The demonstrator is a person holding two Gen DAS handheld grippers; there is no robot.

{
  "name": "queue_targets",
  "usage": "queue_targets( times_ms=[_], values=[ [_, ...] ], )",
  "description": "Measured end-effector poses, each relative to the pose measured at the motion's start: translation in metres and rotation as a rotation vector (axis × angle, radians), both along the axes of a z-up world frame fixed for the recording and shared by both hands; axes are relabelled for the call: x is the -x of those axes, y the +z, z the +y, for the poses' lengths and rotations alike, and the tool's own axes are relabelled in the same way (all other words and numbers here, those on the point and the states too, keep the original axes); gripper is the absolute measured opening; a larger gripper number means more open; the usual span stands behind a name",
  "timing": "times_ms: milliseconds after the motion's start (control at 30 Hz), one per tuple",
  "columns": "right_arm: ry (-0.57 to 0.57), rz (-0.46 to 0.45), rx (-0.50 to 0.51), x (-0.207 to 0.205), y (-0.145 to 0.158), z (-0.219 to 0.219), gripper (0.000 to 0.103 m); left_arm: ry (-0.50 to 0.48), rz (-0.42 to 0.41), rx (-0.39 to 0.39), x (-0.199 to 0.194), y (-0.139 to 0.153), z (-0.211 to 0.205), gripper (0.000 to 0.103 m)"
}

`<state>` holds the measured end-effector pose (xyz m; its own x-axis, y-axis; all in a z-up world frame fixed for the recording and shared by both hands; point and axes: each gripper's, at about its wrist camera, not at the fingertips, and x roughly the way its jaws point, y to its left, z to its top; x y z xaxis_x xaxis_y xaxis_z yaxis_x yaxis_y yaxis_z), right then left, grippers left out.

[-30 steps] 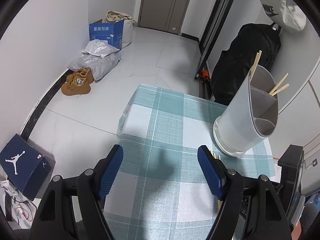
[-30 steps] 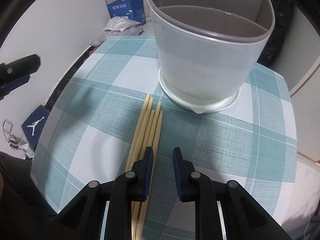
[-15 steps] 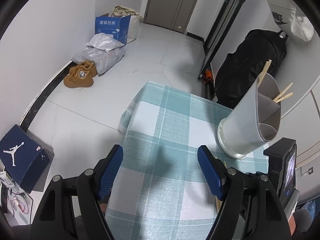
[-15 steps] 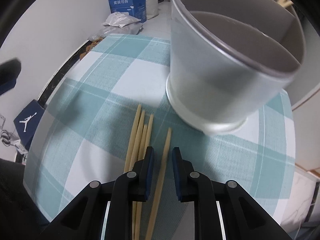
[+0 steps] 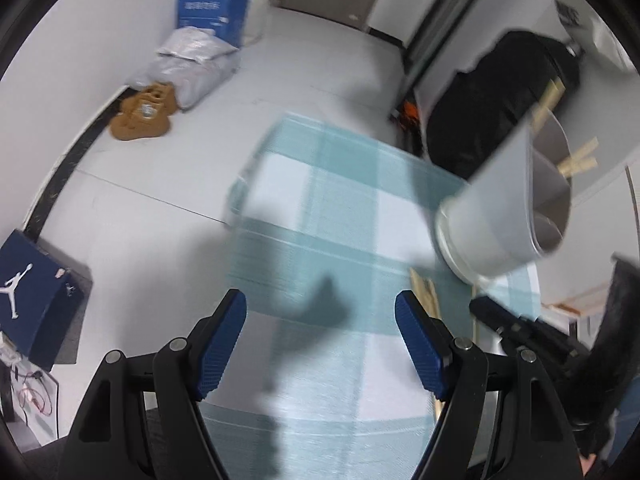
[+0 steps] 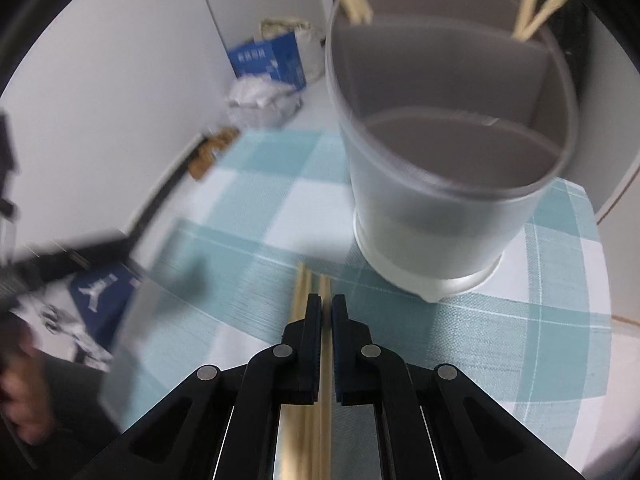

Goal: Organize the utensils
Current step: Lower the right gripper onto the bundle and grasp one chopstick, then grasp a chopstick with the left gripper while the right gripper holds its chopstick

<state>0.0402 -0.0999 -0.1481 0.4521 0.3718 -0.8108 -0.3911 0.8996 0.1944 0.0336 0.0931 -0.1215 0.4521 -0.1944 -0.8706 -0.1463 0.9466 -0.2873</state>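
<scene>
On the checked worktop [image 6: 460,344], at six o'clock in the right wrist view, the right hand-held gripper [image 6: 326,308] has its jaws drawn together on a single chopstick [image 6: 325,356], which runs between the pads and on toward twelve o'clock. The loose chopsticks [image 6: 301,300] lie flat just beside it at its nine o'clock side, tips pointing toward the utensil holder [image 6: 436,216]. The holder stands upright at one o'clock from the gripper, near the tips but apart from them; its rear compartments carry stored chopsticks [image 6: 536,8], and the front compartment faces the gripper. In the blurred left wrist view, the left hand-held gripper [image 5: 320,332] hangs over the cloth with its jaws wide apart and nothing between them; the holder [image 5: 496,212] lies at two o'clock, the loose chopsticks [image 5: 426,292] just beyond its right finger.
</scene>
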Motion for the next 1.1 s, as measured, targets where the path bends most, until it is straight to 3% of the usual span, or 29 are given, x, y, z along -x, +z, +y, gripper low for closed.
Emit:
queue_targets(
  times_ms=[167,267,433,700,833,1100],
  values=[
    [-0.063,-0.051,-0.129,0.015,0.029,-0.032,0.004,-0.100,0.063,-0.008,-0.001,-0.014,-0.037,0.073],
    [-0.122,-0.057,-0.229,0.019,0.037,-0.060,0.004,-0.150,0.068,-0.082,-0.001,-0.017,-0.058,0.073],
    [-0.208,-0.069,-0.352,0.026,0.044,-0.098,0.004,-0.174,0.084,-0.115,0.002,-0.025,-0.070,0.073],
    [-0.267,-0.106,-0.431,0.036,0.055,-0.142,0.004,-0.207,0.152,-0.167,-0.003,-0.036,-0.082,0.073],
    [-0.274,-0.135,-0.428,0.041,0.063,-0.149,0.004,-0.207,0.163,-0.219,-0.002,-0.040,-0.088,0.074],
    [-0.263,-0.148,-0.430,0.042,0.065,-0.152,0.004,-0.172,0.170,-0.238,-0.006,-0.042,-0.085,0.074]
  ],
)
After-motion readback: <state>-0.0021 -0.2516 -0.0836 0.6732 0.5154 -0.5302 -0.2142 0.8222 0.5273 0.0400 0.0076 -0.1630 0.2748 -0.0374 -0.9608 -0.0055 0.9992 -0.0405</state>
